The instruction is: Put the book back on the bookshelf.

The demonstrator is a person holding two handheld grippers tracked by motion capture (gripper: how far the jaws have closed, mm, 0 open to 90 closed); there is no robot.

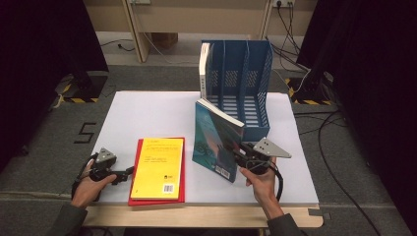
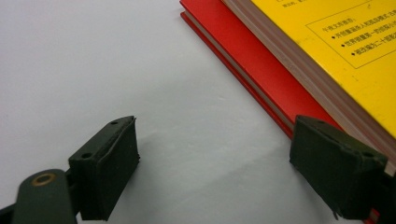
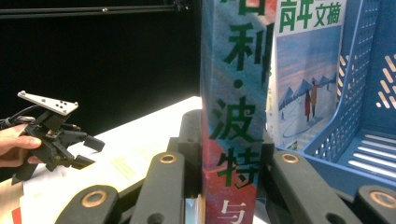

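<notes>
We read 利·波特与 down the held book's spine [image 3: 233, 116], 青年文摘 atop the magazine [image 3: 306, 70] in the blue rack [image 3: 369, 116], and "5" taped on the floor [image 1: 84, 132]

- The blue file rack [image 1: 246, 83] stands at the far edge of the white table [image 1: 142, 113], its slots open toward the near side.
- A white-spined book [image 1: 203, 71] stands upright in the rack's leftmost slot (its cover shows a snowy scene [image 3: 306, 84]).
- Left of the rack and nearer the front edge lies a yellow book [image 1: 159, 168] flat on a red book [image 1: 182, 189], the two stacked.
- On the grey floor left of the rack, off the table, a black marking [image 1: 84, 132] shows.
- Cables [image 1: 329, 142] trail over the floor right of the rack.
</notes>
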